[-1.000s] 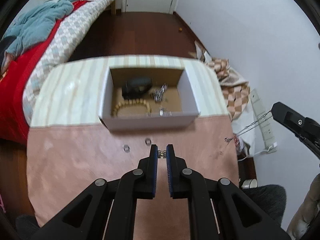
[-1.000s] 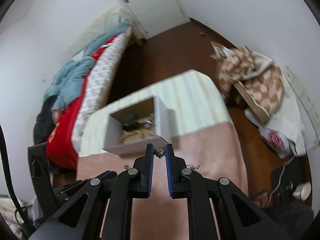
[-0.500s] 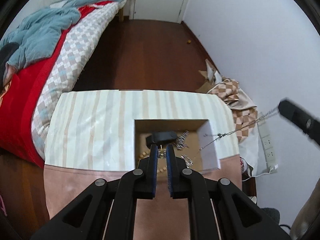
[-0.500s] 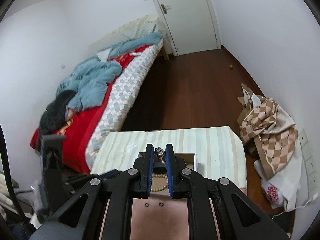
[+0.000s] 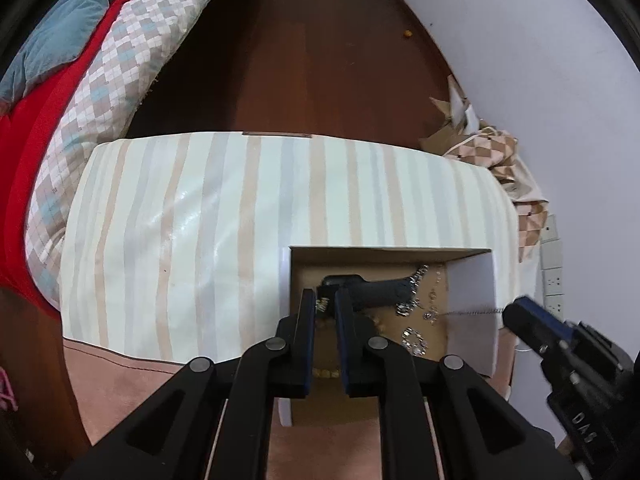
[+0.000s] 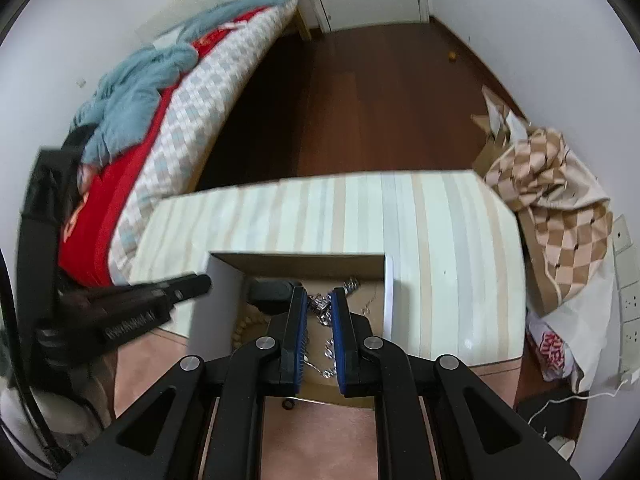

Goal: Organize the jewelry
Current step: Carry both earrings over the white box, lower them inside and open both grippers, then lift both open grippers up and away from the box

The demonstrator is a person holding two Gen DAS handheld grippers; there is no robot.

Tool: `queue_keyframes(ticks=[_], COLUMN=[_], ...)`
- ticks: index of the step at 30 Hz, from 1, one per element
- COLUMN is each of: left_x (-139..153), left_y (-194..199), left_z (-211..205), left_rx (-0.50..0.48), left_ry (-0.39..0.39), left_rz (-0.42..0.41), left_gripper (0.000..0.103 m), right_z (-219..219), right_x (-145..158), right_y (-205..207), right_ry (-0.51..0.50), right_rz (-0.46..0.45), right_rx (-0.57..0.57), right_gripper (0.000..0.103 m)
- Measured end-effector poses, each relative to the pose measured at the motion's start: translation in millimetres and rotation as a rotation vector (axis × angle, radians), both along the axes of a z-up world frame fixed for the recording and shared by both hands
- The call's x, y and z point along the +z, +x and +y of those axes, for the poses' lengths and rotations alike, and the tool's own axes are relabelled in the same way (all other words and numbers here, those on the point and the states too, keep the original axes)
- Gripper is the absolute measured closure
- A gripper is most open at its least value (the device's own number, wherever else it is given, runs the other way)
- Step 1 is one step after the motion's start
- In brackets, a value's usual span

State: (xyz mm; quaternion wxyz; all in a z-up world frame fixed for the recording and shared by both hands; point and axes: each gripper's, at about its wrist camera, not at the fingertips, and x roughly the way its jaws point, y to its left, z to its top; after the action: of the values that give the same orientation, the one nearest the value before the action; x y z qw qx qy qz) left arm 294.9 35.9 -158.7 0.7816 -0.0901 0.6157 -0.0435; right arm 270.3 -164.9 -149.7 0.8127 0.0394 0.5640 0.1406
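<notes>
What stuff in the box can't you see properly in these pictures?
- Bead bracelet: left wrist view, mostly behind the left tongs.
- Tiny piece pinched in the left tongs: too small to name.
- Black object: right wrist view, partly behind the right tongs; what it is stays unclear.
- Chain: left wrist view, its end disappears into the right tongs.
- Box: near wall hidden by both tongs.

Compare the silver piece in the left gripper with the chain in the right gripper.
The small silver piece is compact and sits wholly between the fingertips of the left gripper. The silver chain is long and thin, trailing from the right gripper into the white box. The small silver piece is over the box's left side, while the silver chain crosses its right wall. Both are silvery and pinched by shut jaws.
</notes>
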Motion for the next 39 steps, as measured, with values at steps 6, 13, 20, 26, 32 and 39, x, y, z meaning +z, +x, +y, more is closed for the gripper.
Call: queue_keyframes(ticks=[6,13,20,26,32,39], left_x=[12,23,23,20,33,64], left_y=[6,-11,-51,-75,-99,-130], left_z=[5,16,23,20,12,4], left_rx=[0.028,0.061,0.105,0.108,0.113,0.117], left_ry=[0.052,0.161,0.251,0.260,0.277,0.276], left_rz=[-0.041,-0.106,-0.171,-0.175,-0.200,-0.281], left_gripper=[0.033,0.005,0.000,0.000,0.000,0.000], right_z=[-5,-3,-1,-4,-5,-8], right_x=[-17,-9,-14,-21,1,37], right_y=[3,-7,-26,-44,-64,-92], right_ry=[-0.015,-0.064,-0.175,-0.240,-0.257,-0.273], right_rz=[0.059,0.037,0.030,0.017,-0.042,-0.123], right_rx=[0.000,-0.006,-0.036,-0.068,-0.082,-0.100], right_gripper=[0.089,0.048,0.009,0.002,0.002,0.002])
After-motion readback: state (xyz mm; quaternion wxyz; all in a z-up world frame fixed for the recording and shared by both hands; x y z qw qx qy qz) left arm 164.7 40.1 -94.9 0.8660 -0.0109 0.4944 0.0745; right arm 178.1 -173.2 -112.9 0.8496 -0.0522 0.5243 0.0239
